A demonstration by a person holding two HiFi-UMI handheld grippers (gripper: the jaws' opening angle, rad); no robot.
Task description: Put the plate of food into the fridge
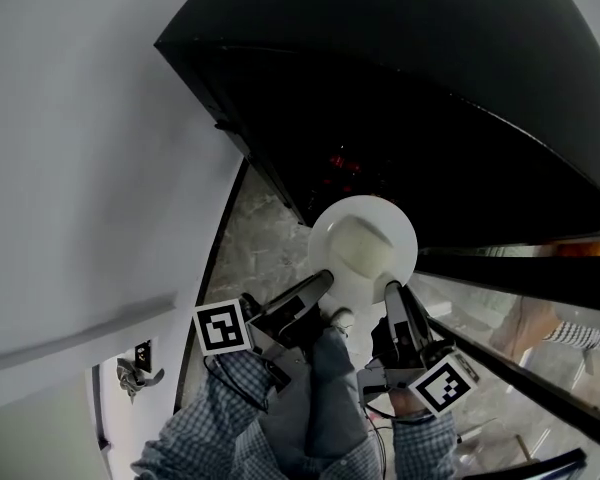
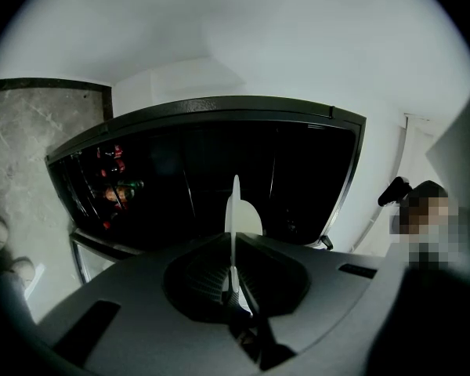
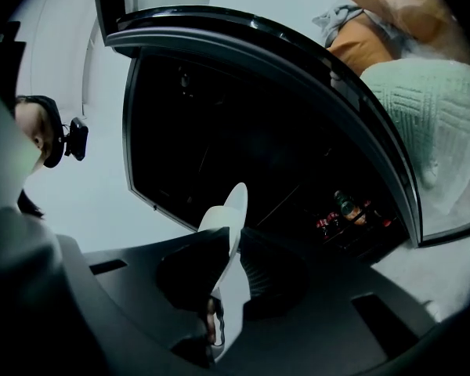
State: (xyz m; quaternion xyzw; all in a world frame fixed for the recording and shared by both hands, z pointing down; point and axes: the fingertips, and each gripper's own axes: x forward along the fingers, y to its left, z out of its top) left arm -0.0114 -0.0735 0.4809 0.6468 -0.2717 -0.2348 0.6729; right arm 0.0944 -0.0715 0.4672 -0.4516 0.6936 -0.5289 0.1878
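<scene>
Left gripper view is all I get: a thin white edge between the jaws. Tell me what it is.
Observer: A white plate, edge-on to you. The head view shows pale food on it.
Operator: Report the other side.
Observer: The right hand-held gripper clamps the opposite rim, as your left hand-held gripper clamps this one.
Operator: Give me its place against the fridge.
Observer: It is held at the dark fridge front edge, part of it over the floor.
</scene>
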